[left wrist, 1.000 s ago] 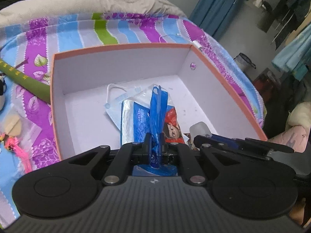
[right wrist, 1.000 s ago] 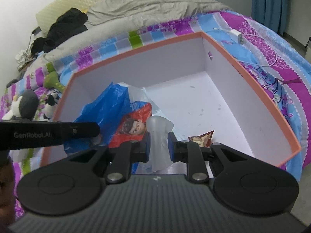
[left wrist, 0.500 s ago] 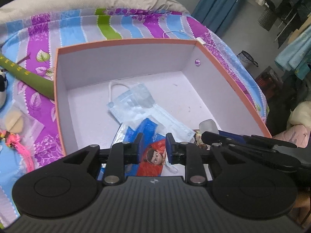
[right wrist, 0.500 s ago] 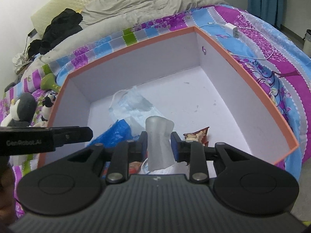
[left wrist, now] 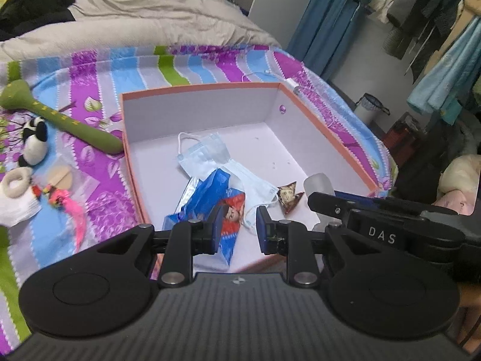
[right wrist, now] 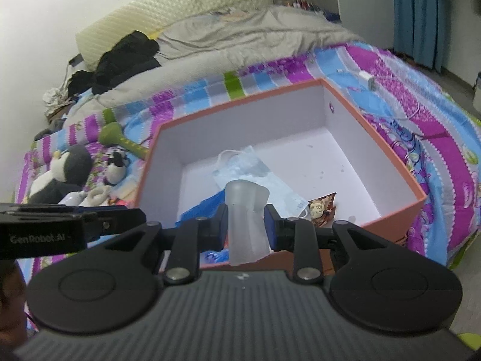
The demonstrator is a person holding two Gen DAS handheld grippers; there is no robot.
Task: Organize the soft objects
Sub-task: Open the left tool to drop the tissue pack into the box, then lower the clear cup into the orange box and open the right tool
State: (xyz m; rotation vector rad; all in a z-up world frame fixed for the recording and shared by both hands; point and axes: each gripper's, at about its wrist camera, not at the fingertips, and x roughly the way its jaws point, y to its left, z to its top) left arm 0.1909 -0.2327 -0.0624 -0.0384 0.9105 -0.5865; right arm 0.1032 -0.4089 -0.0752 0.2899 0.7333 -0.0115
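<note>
Striped bedding [left wrist: 90, 69] was spread under an orange-rimmed box [left wrist: 198, 87]. Masks [left wrist: 207, 155], a blue bag [left wrist: 210, 186] and a snack packet [left wrist: 287, 194] were seen on its floor. The left gripper [left wrist: 239, 225] was held with its jaws parted and nothing between them, the bag lying just beyond, toward 11 o'clock. A frosted soft tube [right wrist: 246, 219] was pinched upright in the right gripper [right wrist: 245, 225], above the box's near edge. Plush toys [right wrist: 60, 174] were left at 9 o'clock.
</note>
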